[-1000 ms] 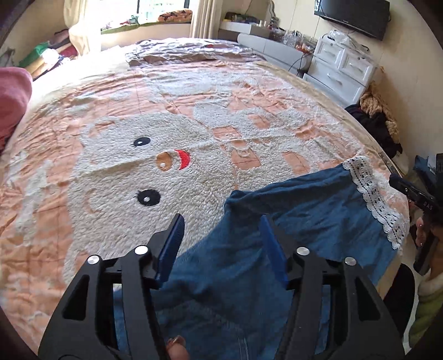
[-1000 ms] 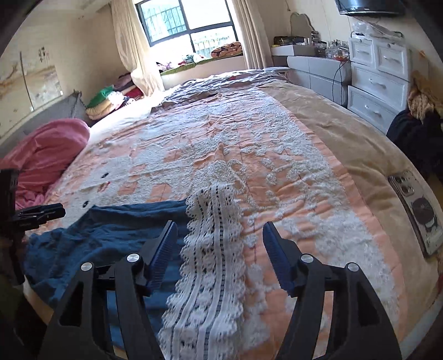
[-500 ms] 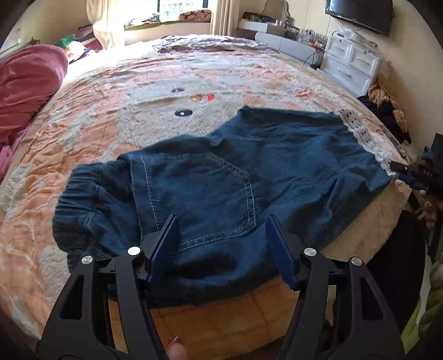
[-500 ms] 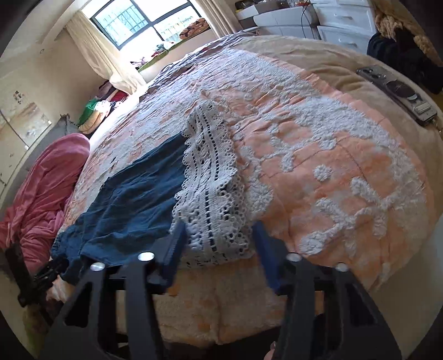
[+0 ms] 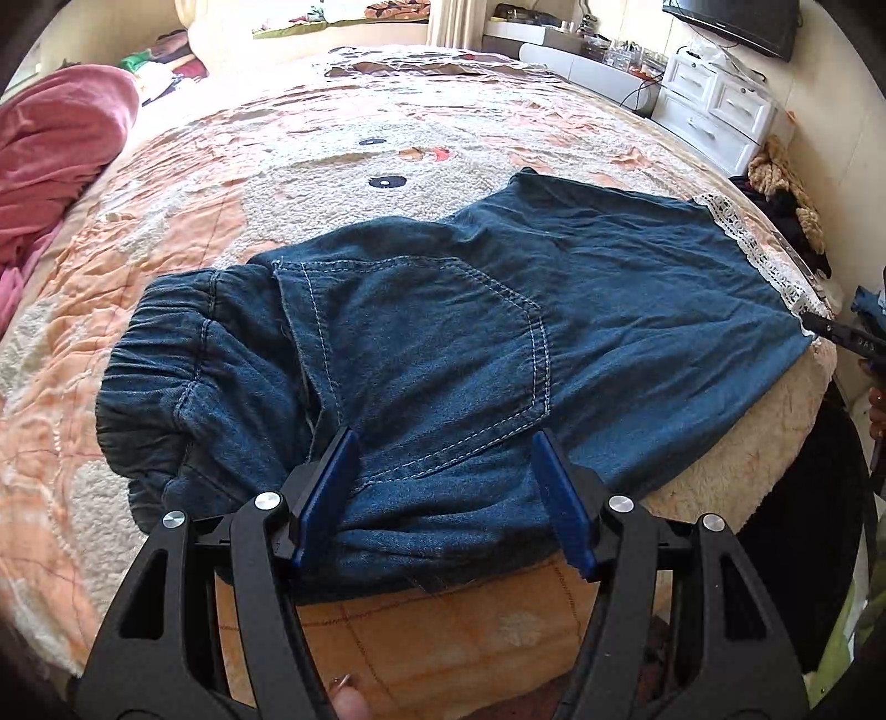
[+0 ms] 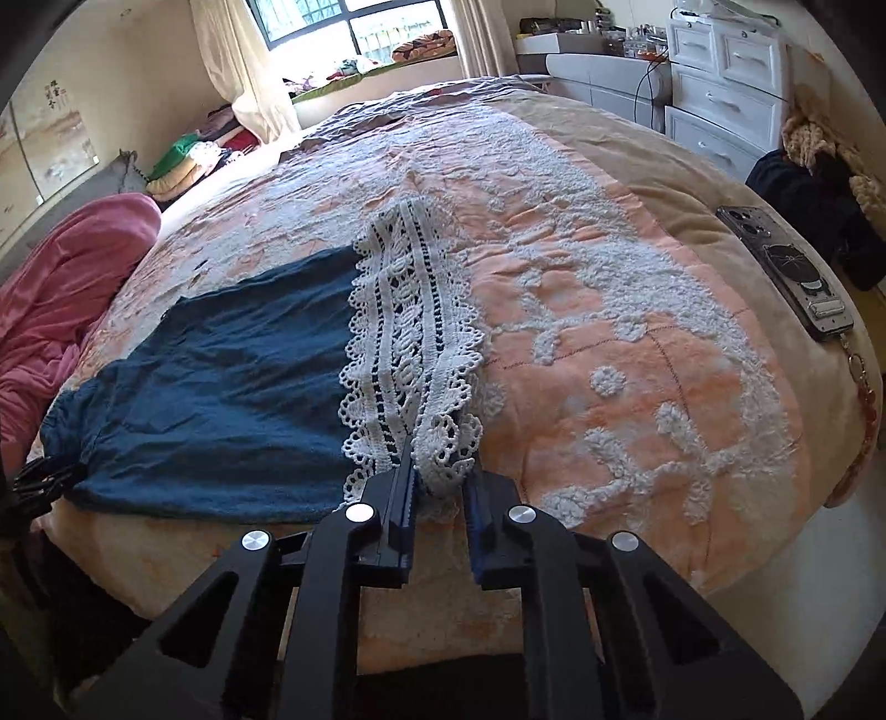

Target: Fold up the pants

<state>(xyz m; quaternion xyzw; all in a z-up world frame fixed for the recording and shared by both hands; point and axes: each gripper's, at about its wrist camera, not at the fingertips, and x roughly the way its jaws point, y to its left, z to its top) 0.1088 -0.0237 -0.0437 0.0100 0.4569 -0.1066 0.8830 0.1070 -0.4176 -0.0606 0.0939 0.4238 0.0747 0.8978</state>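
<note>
Domestic bedroom, lived-in.
A large bed (image 6: 637, 183) was seen covered by a peach and white quilted bedspread (image 5: 183, 221) with a cartoon face. A curtained window (image 6: 354, 27) with a cushioned sill was recorded at the far wall, white plastic drawer units (image 6: 725, 83) and a wall-mounted television (image 5: 736, 22) along one side, folded clothes (image 6: 188, 160) stacked in a corner, and a pink blanket (image 5: 55, 144) heaped beside the bed.

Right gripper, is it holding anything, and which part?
The right gripper is closing on the pants at the near corner of their white lace hem.
</note>
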